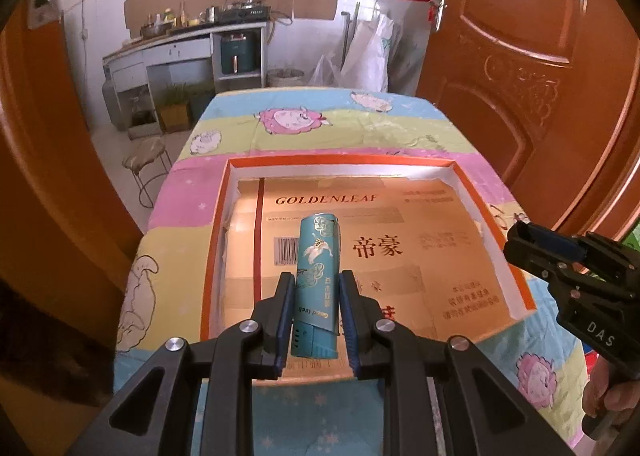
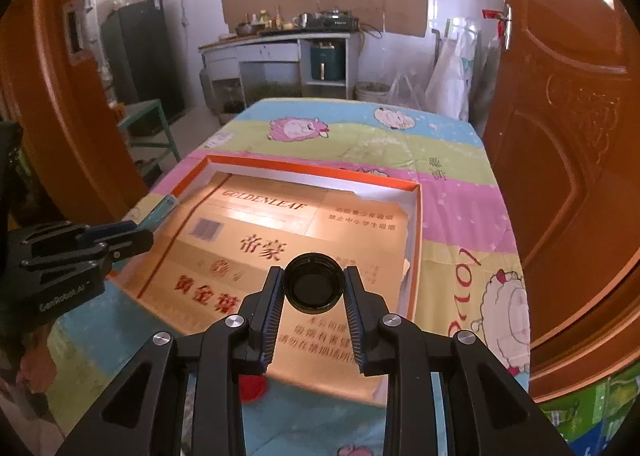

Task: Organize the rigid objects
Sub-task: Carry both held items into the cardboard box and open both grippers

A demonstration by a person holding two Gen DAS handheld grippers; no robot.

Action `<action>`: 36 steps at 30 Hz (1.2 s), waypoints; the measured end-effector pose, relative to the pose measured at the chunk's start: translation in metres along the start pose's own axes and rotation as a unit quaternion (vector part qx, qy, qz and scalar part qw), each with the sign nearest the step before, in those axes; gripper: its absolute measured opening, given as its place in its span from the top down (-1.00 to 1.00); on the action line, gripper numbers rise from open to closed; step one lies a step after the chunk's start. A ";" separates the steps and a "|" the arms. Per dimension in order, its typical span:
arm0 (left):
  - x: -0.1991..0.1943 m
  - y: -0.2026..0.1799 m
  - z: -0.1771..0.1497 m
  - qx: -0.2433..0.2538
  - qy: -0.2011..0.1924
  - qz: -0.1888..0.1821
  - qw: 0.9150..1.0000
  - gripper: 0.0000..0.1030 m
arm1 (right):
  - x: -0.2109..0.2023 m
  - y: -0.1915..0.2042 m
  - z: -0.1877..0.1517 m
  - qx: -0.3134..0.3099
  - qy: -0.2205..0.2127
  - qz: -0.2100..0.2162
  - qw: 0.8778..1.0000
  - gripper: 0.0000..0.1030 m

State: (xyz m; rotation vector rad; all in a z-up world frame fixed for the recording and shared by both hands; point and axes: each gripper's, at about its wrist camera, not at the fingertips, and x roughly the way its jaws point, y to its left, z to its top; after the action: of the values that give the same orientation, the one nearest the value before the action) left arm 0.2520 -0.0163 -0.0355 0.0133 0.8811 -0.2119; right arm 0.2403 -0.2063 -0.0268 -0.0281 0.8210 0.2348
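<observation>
My left gripper (image 1: 316, 284) is shut on a teal cylinder with a flower print (image 1: 318, 276), which sticks forward above the tray. The right wrist view shows my right gripper (image 2: 314, 280) shut on a round black cap-like object (image 2: 314, 288), its open side facing the camera. Below both lies a shallow orange-rimmed tray (image 1: 496, 195) lined with golden cardboard printed GOLDENLEAF (image 2: 280, 240). The right gripper (image 1: 536, 240) also shows at the right edge of the left wrist view, and the left gripper (image 2: 120, 240) at the left edge of the right wrist view.
The tray (image 2: 416, 215) rests on a table under a pastel cartoon-sheep cloth (image 1: 320, 123). Orange wooden doors (image 1: 520, 55) flank the table on both sides. A metal stool (image 1: 146, 163) stands by the far left corner. Kitchen counters (image 2: 280, 43) line the back wall.
</observation>
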 end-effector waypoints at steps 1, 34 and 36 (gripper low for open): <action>0.007 0.000 0.001 0.000 0.007 0.000 1.000 0.56 | 0.007 -0.001 0.002 0.002 0.006 0.001 1.000 0.41; 0.067 -0.004 -0.026 0.036 0.039 -0.016 0.998 -0.16 | 0.073 -0.001 -0.029 0.005 0.056 -0.038 0.998 -0.05; 0.067 -0.001 -0.026 0.020 0.033 -0.021 0.999 -0.17 | 0.065 -0.001 -0.030 0.007 0.042 -0.043 0.998 -0.05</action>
State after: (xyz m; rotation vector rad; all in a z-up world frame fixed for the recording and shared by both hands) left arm 0.2728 -0.0263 -0.1033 0.0387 0.9445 -0.2686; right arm 0.2613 -0.1980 -0.0947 -0.0601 0.9021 0.1474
